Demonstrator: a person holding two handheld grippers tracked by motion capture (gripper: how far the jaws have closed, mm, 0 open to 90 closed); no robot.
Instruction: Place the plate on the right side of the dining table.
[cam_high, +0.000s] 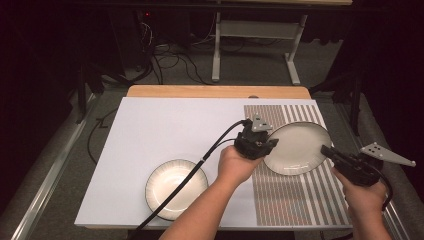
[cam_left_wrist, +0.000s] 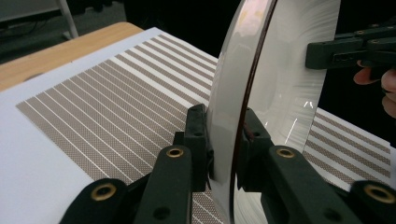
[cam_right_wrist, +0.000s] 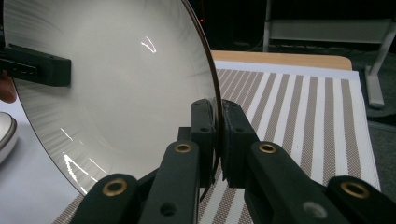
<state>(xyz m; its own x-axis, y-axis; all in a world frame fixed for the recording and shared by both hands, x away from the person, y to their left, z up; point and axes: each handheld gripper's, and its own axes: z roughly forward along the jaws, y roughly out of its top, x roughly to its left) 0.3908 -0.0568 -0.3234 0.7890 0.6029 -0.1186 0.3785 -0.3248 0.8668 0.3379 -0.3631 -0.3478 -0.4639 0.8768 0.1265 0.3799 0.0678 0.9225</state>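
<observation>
Over the striped placemat (cam_high: 300, 195) at the table's right, the plate (cam_high: 298, 148) is hanging between both grippers. It is looking stiff, glossy, probably slippery and breakable, so the thin rim is the sensible hold, at 2 opposite edges. The left gripper (cam_high: 270, 143) and right gripper (cam_high: 327, 150) are each pinching that rim, jaws nearly closed. Another bowl (cam_high: 176, 189) is sitting well apart.

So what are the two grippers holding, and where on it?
Both hold the plate by its rim: left gripper on one edge, right gripper on the opposite edge.
</observation>
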